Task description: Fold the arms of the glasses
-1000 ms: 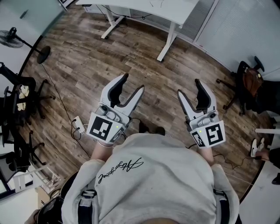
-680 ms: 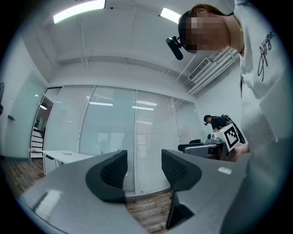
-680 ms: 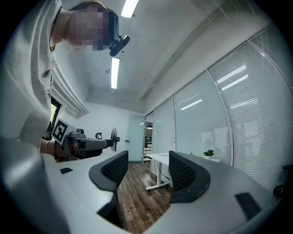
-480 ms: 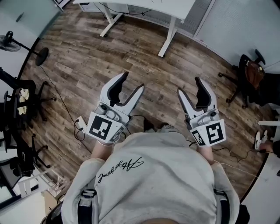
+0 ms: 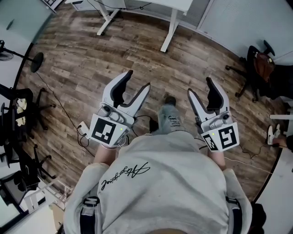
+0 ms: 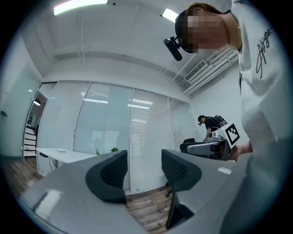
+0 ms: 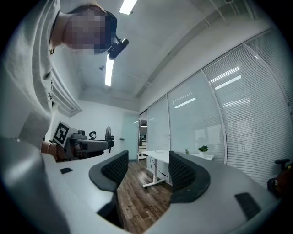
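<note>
Over the wooden floor you've got both tools out front, left tool and right tool each gaping wide on nothing. No glasses in any view (only a white tabletop ahead), so neither side counts as nearer.

Your left gripper and right gripper have smooth, matt grey plastic shells, and the pads inside them are black and ribbed. Beneath them is a grainy wood-plank floor. Behind them is your soft cloth sweatshirt.
</note>
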Demonstrator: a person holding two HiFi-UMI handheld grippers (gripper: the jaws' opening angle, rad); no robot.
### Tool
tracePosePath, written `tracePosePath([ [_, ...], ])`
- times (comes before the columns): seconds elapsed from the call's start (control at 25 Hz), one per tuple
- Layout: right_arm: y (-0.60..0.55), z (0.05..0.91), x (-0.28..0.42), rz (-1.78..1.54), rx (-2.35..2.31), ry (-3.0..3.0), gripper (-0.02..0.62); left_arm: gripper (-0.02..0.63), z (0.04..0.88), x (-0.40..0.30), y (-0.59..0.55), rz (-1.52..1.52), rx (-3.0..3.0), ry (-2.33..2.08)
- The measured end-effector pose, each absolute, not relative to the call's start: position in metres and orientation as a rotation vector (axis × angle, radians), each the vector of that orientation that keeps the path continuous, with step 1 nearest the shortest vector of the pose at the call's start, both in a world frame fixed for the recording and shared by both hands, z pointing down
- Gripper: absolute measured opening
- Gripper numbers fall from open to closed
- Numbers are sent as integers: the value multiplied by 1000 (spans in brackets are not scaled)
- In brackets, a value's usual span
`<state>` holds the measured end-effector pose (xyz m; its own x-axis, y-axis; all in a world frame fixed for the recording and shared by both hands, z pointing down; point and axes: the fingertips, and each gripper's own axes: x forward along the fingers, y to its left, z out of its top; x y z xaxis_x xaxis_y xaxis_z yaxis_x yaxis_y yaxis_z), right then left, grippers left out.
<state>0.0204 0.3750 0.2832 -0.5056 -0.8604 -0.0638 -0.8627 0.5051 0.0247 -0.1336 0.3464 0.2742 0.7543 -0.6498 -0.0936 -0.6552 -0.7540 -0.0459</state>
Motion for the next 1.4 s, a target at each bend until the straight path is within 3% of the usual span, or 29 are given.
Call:
tracePosePath([
  [1.4, 131, 281, 94, 91, -1315, 2777, 253, 218, 266, -58, 125, 104, -2764, 1266],
])
